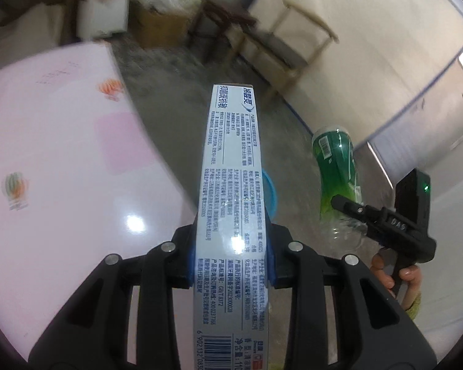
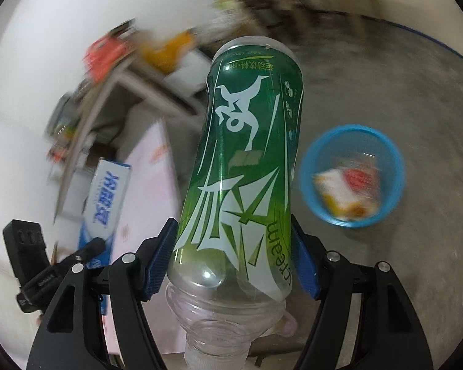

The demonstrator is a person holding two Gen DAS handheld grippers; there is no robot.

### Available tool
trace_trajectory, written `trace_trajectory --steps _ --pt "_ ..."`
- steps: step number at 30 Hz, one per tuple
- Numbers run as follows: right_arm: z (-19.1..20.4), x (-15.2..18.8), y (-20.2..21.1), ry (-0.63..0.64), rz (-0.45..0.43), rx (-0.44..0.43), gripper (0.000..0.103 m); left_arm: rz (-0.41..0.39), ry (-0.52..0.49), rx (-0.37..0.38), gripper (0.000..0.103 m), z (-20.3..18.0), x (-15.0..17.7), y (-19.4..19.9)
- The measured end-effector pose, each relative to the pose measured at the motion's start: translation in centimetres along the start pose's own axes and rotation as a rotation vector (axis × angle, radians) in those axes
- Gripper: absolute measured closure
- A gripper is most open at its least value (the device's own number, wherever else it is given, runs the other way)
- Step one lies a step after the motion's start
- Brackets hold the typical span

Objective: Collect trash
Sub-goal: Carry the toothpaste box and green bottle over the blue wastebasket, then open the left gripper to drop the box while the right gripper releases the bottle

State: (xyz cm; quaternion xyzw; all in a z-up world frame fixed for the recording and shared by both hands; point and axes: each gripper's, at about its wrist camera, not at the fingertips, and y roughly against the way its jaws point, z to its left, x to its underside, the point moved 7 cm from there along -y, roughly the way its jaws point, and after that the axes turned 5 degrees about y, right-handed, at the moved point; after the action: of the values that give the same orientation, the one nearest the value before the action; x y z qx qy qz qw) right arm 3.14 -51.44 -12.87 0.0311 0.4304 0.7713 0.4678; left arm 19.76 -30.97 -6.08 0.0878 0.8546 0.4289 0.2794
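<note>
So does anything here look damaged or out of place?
Only slightly. The green bottle in the right tongs looks dented, its sides pinched in, and it is held neck towards the camera. The toothpaste box in the left tongs looks intact. The blue bin already holds wrappers.

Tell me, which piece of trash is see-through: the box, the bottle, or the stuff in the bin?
The bottle in the right gripper. Its bare plastic is clear below the green label. The box in the left gripper is solid printed card.

Glossy printed cardboard toothpaste box (image 1: 231, 166), clear plastic bottle (image 2: 247, 166), shiny pink tabletop (image 1: 61, 154), rough concrete floor (image 2: 385, 77).
</note>
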Motion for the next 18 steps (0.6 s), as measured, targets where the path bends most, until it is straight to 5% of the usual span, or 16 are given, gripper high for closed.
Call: trace_trajectory --steps 4,9,11,12,13,18 --pt "-6.0 0.8 -2.1 -0.106 0.07 0.033 0.035 0.18 0.0 -0.01 0.072 -2.8 -0.5 -8.0" --pt "-10.6 1.6 -4.3 -0.209 0.11 0.056 0.035 0.291 -0.017 -0.048 0.072 -5.2 -1.2 -15.3" --pt "-11.7 1.5 -5.0 -0.235 0.113 0.055 0.035 0.299 -0.018 -0.045 0.065 -6.1 -2.2 -17.5" --pt "-12.0 1.5 -5.3 -0.242 0.114 0.058 0.035 0.301 -0.01 -0.045 0.045 -6.5 -2.5 -18.5" --pt "-12.3 1.6 -5.9 -0.243 0.116 0.068 0.035 0.295 0.001 -0.047 0.037 -6.5 -2.7 -19.0" --pt "-13.5 0.7 -7.7 -0.229 0.141 0.094 0.035 0.26 0.05 -0.029 0.036 -6.1 -3.5 -18.4"
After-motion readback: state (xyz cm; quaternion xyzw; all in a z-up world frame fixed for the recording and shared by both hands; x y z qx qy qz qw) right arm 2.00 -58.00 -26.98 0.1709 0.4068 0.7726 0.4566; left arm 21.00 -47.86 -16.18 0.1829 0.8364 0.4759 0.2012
